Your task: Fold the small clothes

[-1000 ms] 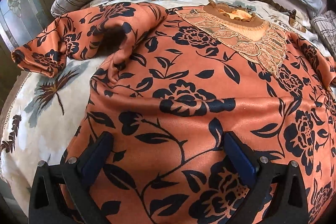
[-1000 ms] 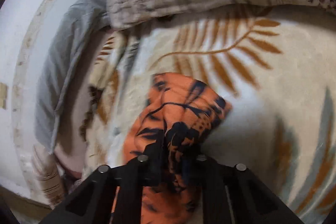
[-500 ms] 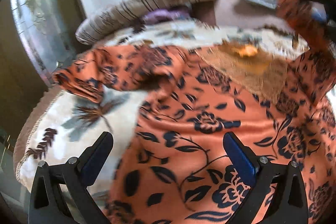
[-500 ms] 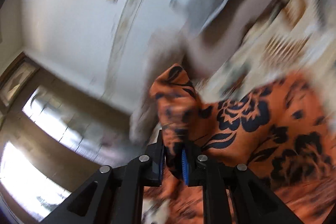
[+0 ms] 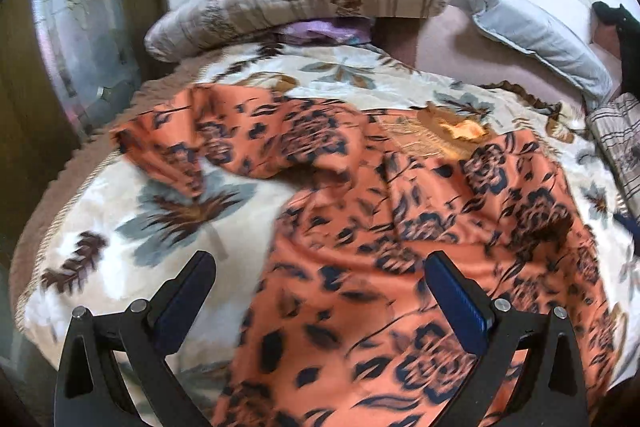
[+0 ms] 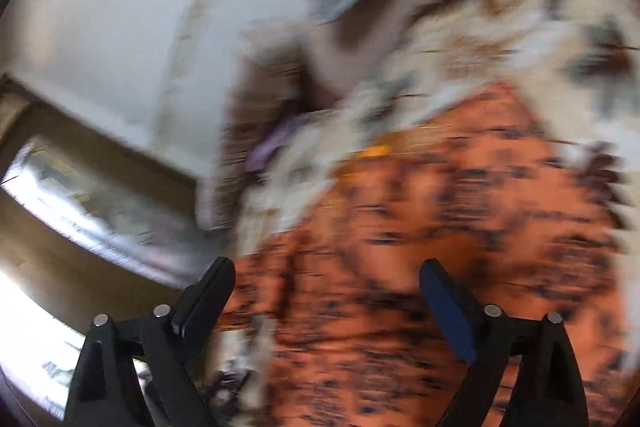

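No legible text, apparently.

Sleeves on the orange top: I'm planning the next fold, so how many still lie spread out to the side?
1. The left sleeve stretches out across the blanket. The other seems folded over the orange top, though blur hides detail.

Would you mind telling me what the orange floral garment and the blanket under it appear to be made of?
The orange garment looks like a thin satin-like woven fabric: smooth, faintly shiny, draping in soft folds, with a lace-like panel at the neckline. The blanket looks like plush fleece: matte, fuzzy, with a printed leaf pattern. Blur leaves both uncertain.
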The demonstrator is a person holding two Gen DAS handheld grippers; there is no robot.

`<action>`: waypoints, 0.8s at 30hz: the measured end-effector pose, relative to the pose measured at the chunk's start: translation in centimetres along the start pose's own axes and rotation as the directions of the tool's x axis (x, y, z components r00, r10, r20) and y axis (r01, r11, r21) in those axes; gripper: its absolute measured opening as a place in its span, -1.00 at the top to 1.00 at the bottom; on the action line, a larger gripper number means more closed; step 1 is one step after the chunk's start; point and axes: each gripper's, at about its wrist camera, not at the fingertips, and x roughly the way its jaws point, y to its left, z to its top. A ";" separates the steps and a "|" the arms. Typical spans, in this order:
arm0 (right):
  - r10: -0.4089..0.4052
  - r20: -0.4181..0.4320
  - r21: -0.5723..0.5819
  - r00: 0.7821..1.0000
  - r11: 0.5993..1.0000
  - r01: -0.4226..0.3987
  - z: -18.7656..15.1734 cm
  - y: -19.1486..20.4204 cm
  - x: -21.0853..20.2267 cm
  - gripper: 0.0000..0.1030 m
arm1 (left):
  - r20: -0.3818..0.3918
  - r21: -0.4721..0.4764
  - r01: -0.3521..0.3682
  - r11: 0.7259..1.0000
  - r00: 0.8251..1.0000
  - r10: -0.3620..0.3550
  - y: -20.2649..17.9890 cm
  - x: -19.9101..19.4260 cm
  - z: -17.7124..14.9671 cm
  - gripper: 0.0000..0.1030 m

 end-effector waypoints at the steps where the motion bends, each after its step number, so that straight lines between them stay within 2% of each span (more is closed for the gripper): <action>1: -0.029 0.010 0.035 1.000 0.999 0.028 0.4 -1.3 -0.4 -0.69 | -0.009 0.011 0.020 1.000 1.000 -0.020 -0.7 0.6 0.6 -1.00; 2: -0.054 0.009 0.064 0.999 0.997 0.053 1.0 -2.4 -0.5 -0.51 | -0.013 0.029 0.036 0.999 0.999 -0.036 -1.5 1.1 1.1 -0.90; 3: -0.078 -0.002 0.092 0.997 0.993 0.078 1.6 -3.7 -0.3 -0.43 | -0.016 0.053 0.053 0.997 0.999 -0.052 -2.4 1.7 1.7 -0.68; 5: -0.131 -0.008 0.140 0.991 0.982 0.131 2.5 -6.1 0.0 -0.27 | -0.061 0.094 0.091 0.991 0.995 -0.085 -4.3 3.6 2.9 -0.40; 8: -0.144 -0.074 0.164 0.987 0.974 0.155 3.2 -7.7 0.9 -0.04 | -0.143 0.082 0.144 0.986 0.981 -0.131 -6.0 6.5 4.1 -0.38; 10: -0.169 -0.123 0.156 0.978 0.970 0.187 3.6 -8.2 2.0 -0.03 | -0.201 0.083 0.150 0.985 0.971 -0.131 -7.2 8.8 4.6 -0.38; 12: -0.190 -0.136 0.141 0.972 0.968 0.209 3.9 -8.2 2.6 -0.03 | -0.264 0.085 0.157 0.984 0.956 -0.129 -8.2 11.2 4.8 -0.38; 15: -0.179 -0.144 0.139 0.973 0.970 0.199 4.5 -8.2 3.3 -0.03 | -0.335 0.049 0.138 0.989 0.935 -0.114 -8.7 14.4 4.9 -0.38; 16: -0.172 -0.144 0.139 0.975 0.971 0.192 4.7 -8.2 3.4 -0.03 | -0.338 0.038 0.127 0.991 0.935 -0.107 -8.7 14.9 4.8 -0.37; 17: -0.170 -0.142 0.138 0.975 0.972 0.189 4.8 -8.3 3.7 -0.03 | -0.313 0.031 0.119 0.992 0.944 -0.103 -8.6 14.9 5.0 -0.25; 18: -0.175 -0.138 0.138 0.975 0.971 0.194 4.8 -8.4 3.6 -0.03 | -0.292 0.034 0.114 0.993 0.951 -0.099 -8.8 14.7 5.1 0.12; 21: -0.179 -0.147 0.157 0.973 0.967 0.201 5.0 -8.8 3.9 -0.03 | -0.290 0.045 0.133 0.990 0.950 -0.115 -9.1 14.5 5.6 0.68; 24: -0.193 -0.160 0.176 0.968 0.959 0.221 5.0 -9.1 4.5 -0.03 | -0.284 0.038 0.168 0.985 0.947 -0.150 -8.9 14.1 6.0 0.78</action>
